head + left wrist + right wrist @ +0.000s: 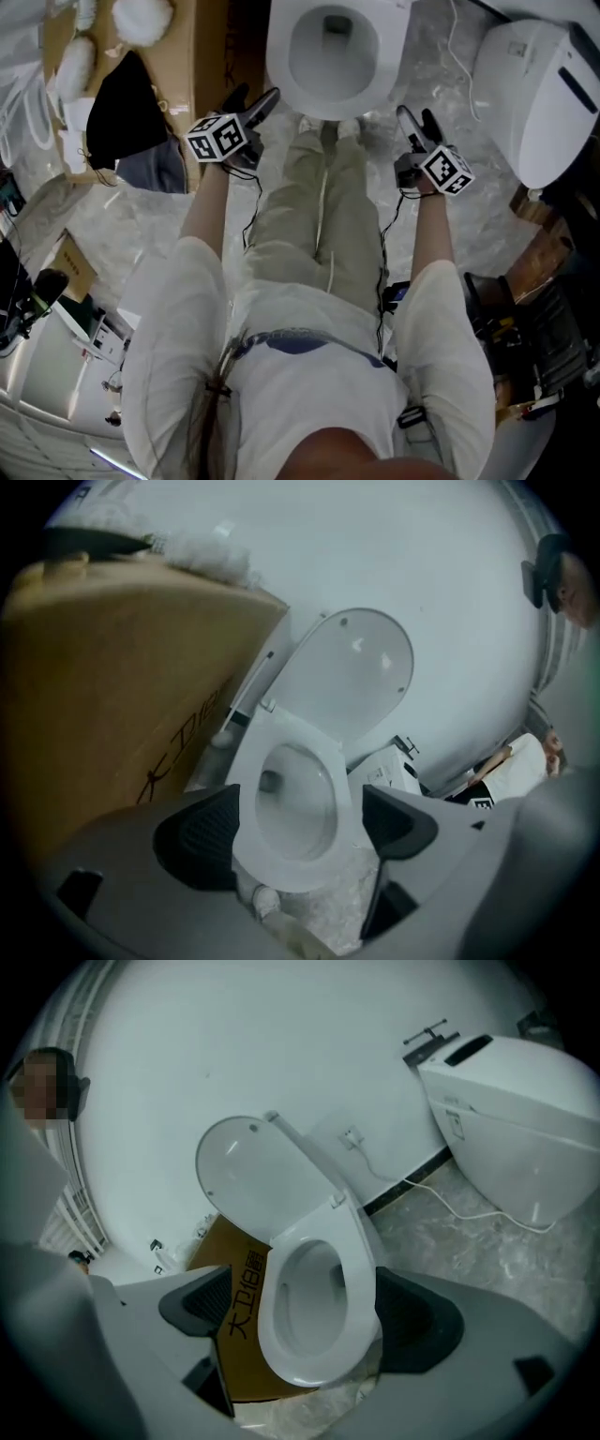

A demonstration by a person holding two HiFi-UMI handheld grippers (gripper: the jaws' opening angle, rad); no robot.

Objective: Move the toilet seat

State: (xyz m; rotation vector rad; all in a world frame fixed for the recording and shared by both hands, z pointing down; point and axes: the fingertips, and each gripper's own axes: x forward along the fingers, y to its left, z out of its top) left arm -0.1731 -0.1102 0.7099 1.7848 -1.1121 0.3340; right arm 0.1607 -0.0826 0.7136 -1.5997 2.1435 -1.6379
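Observation:
The white toilet (330, 56) stands in front of the person's legs, its seat ring (291, 731) lying flat on the bowl and its lid (352, 672) raised against the wall. My left gripper (255, 98) hangs just left of the bowl's front rim and is open; between its dark pads (202, 841) there is nothing. Just right of the rim is my right gripper (416, 117), open as well, with nothing between its jaws. In the right gripper view the seat ring (361, 1269) and lid (248, 1180) show beyond the jaws. Neither gripper touches the toilet.
A brown cardboard box (202, 56) stands close on the toilet's left, with a black cloth (127, 112) beside it. A second white toilet (534, 94) stands at the right, and a thin cord (450, 1204) runs over the marbled floor between the two. Another person (558, 574) is at the far wall.

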